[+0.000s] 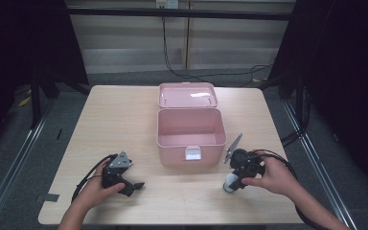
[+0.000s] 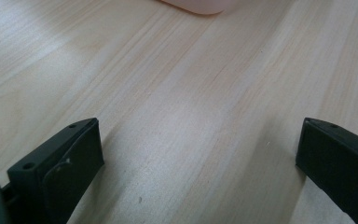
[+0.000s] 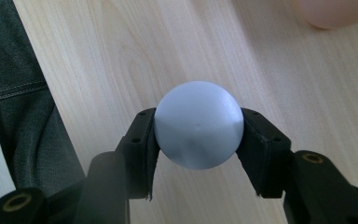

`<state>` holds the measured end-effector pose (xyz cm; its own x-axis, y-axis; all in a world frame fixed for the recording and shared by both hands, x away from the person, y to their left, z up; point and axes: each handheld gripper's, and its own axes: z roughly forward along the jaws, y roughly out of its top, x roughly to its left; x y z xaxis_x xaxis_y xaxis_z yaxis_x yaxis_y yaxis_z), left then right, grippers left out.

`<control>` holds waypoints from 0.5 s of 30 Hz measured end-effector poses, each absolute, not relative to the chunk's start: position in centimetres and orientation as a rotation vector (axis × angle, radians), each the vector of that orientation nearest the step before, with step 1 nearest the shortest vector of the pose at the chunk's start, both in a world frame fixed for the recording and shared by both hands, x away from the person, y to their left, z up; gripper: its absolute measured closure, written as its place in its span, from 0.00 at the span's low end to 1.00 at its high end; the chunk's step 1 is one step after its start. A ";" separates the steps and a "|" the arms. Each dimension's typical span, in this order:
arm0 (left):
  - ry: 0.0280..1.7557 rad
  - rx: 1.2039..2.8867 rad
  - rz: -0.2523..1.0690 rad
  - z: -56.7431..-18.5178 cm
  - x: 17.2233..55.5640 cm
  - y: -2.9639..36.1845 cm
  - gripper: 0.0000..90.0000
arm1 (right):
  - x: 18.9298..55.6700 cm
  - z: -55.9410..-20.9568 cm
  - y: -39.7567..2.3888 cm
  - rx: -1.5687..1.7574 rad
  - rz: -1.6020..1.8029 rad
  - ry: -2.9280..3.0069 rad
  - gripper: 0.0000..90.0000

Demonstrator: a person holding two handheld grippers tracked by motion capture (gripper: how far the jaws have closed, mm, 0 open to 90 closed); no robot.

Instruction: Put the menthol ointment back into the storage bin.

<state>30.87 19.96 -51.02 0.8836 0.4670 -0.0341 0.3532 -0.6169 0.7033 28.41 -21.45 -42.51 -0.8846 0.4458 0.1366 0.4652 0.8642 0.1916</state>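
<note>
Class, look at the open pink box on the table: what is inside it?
The pink box shows bare pink floor and walls, nothing inside. Its front wall hides the strip of floor nearest the person. The lid lies open behind.

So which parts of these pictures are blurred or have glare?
High view: glare patch on the pink box's open lid, dark surroundings. Right gripper view: white ball sharp, pink box corner blurred. Left gripper view: near jaws soft, wooden table evenly lit.
</note>
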 end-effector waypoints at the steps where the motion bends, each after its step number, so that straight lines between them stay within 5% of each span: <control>1: 0.586 2.295 0.195 -51.0 30.9 20.0 0.00 | 28.4 -42.3 -21.4 -0.725 -0.328 -2.948 0.56; 15: 0.586 2.296 0.195 -51.0 30.9 20.0 0.00 | 29.1 -39.2 -21.6 -0.752 -0.330 -2.936 0.56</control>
<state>30.88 19.96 -51.02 0.8837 0.4668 -0.0340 0.3530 -0.6172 0.7032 29.06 -21.55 -39.16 -0.8743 0.4641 0.1423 0.4841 0.8552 0.1850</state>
